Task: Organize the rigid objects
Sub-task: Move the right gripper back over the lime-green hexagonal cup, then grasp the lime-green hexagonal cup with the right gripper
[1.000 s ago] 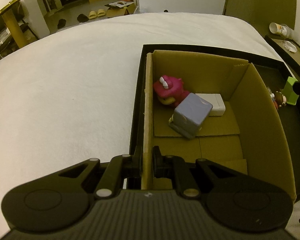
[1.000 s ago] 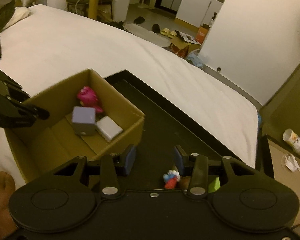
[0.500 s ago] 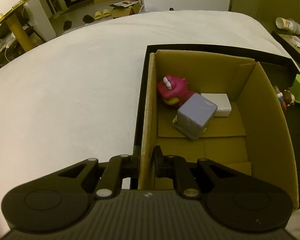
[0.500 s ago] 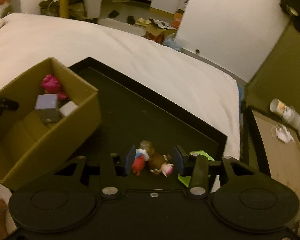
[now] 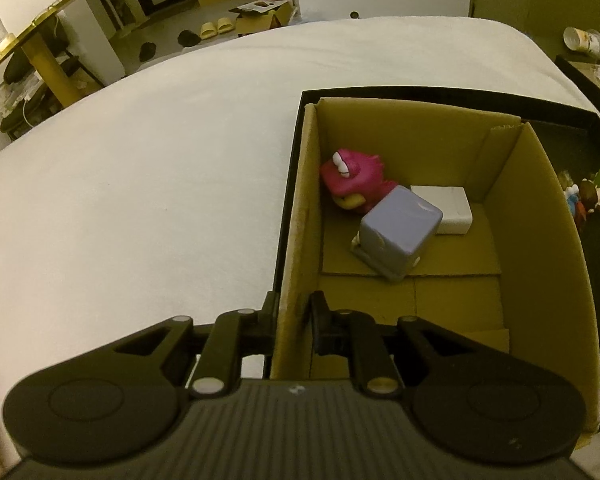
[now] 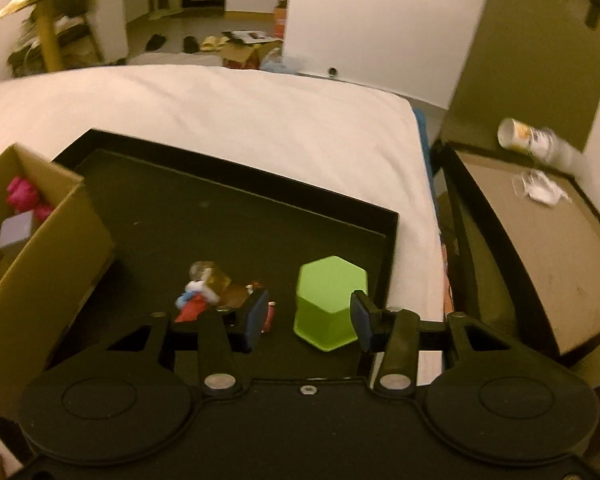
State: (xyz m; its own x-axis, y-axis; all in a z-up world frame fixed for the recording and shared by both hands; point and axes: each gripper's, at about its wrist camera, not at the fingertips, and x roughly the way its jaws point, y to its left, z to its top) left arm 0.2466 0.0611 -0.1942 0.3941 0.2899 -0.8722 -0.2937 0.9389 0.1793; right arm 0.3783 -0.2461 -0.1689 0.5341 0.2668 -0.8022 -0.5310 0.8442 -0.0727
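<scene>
- Green hexagonal plastic block (image 6: 331,303) stands on the black tray (image 6: 236,184) directly ahead of the right gripper (image 6: 309,317), whose spread fingers bracket it: one pad (image 6: 256,315) just off its left face, the other at its right edge, neither clearly touching.
- The block is squat and upright, with no marked long axis; its flat sides face the pads, so a straight closing pinch looks sufficient.
- The right hand's tool is plainly the nearer one; the left gripper (image 5: 294,316) is clamped on the near-left wall of the brown cardboard box (image 5: 556,264), steadying it.
- Inside the box lie a pink plush-looking monster toy (image 5: 354,180), a lilac cube-shaped toy (image 5: 398,232) and a white rectangular block (image 5: 446,208); the cube leans against the other two.
- A small cluster of red, blue and brown figurines (image 6: 212,294) lies on the tray just left of the right gripper's left finger, close enough to be nudged.
- Compared with half a second earlier, the right gripper has swung rightward: the figurines then sat between its fingers, and the green block was largely behind the right finger.
- The left gripper's hold on the box wall is unchanged.
</scene>
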